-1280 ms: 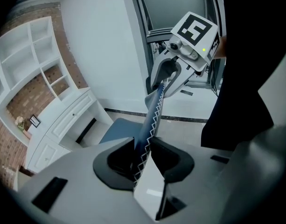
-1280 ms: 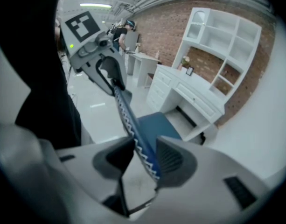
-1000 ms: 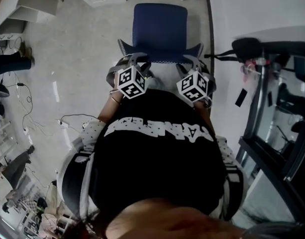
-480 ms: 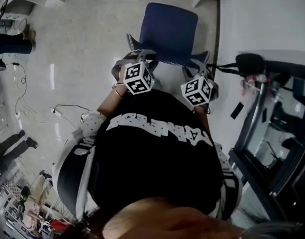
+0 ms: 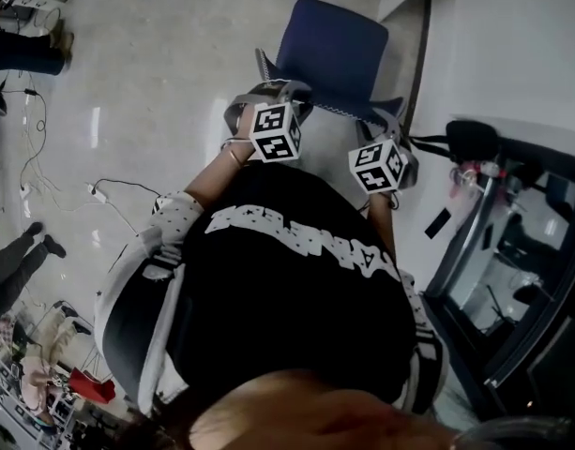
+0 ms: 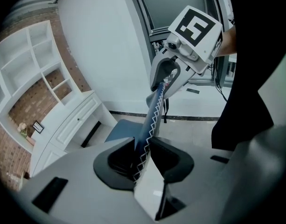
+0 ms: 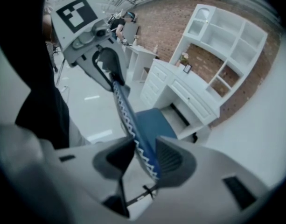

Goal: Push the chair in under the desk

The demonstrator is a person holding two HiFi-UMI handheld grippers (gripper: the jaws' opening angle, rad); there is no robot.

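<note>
A chair with a blue seat stands on the pale floor ahead of me. Its backrest top edge, blue with white zigzag stitching, runs between my two grippers. My left gripper is shut on the left end of that edge. The right gripper is shut on the right end. Each gripper view shows the other gripper clamped at the far end of the backrest. Beyond the chair stands a white desk with drawers and a knee gap.
A black metal frame with equipment stands close on my right, next to a white wall panel. Cables lie on the floor at left, where a person's legs show. White shelving stands against a brick wall.
The chair and both grippers have shifted right and up in the head view, and the chair has turned slightly. Both grips stay on the backrest.
</note>
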